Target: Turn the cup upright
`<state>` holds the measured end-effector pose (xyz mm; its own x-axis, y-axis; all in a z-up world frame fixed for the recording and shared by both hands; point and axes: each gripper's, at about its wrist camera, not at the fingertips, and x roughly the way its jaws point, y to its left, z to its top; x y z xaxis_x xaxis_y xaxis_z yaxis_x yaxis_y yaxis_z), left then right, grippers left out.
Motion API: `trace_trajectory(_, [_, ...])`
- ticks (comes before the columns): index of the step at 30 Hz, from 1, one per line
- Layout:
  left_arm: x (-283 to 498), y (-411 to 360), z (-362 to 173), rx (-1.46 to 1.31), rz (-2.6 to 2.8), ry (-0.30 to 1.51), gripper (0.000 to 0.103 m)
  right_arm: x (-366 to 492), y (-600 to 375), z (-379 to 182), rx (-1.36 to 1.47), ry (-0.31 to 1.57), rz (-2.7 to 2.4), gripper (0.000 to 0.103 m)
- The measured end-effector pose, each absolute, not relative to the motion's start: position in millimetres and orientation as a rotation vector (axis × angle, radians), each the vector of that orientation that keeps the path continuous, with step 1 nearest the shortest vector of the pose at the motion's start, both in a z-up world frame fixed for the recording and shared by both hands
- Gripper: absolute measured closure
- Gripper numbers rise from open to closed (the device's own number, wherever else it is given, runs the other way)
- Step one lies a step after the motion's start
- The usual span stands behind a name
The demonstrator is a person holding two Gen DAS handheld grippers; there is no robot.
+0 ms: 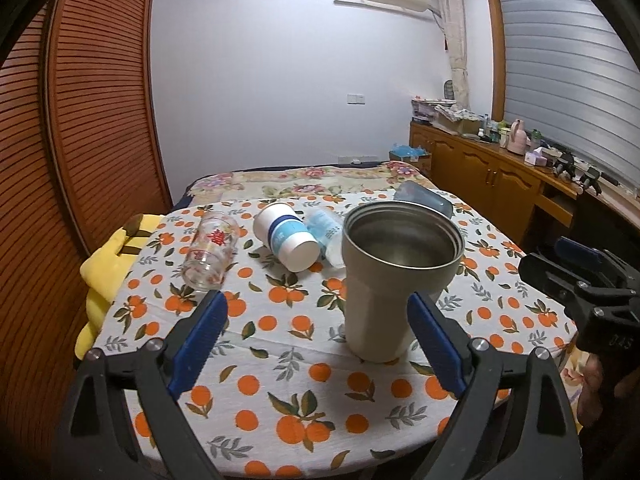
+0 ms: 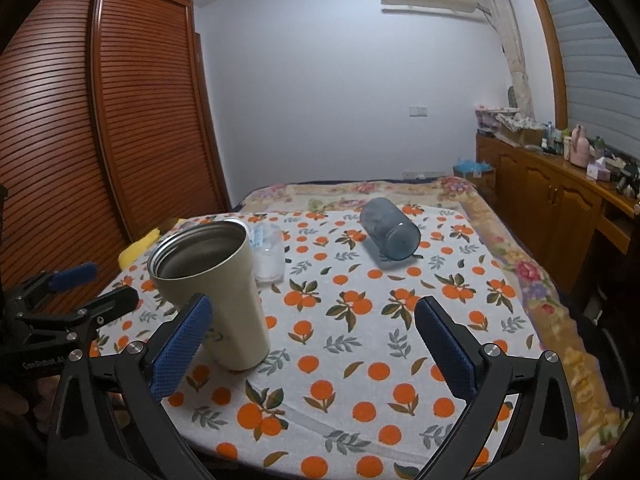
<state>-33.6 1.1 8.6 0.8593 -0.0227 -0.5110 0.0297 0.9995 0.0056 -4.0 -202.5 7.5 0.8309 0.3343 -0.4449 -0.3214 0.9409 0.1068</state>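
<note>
A beige steel tumbler (image 1: 384,280) stands upright on the orange-print tablecloth (image 1: 280,392), mouth up; it also shows in the right wrist view (image 2: 224,292). My left gripper (image 1: 316,340) is open, the tumbler just ahead between its blue pads, untouched. My right gripper (image 2: 312,344) is open and empty, with the tumbler by its left pad. On their sides lie a clear glass with red print (image 1: 210,254), a white paper cup with a blue band (image 1: 286,240), a clear plastic cup (image 1: 326,236) and a grey-blue cup (image 2: 390,228).
A yellow cloth (image 1: 100,276) hangs off the table's left edge. A floral bedspread (image 1: 312,180) lies behind the table. A louvred wooden wardrobe (image 1: 80,120) stands at left, a cluttered wooden sideboard (image 1: 500,164) at right. The right gripper's body (image 1: 592,292) shows at the left view's right edge.
</note>
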Motion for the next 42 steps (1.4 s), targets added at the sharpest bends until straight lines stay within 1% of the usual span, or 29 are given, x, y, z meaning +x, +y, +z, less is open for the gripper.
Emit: trace_trajectory(42, [-38.8, 7.0, 9.9, -0.001, -0.025, 0.527, 0.011, -7.3, -201.1, 8.4, 0.022, 0.472, 0.336, 0.0])
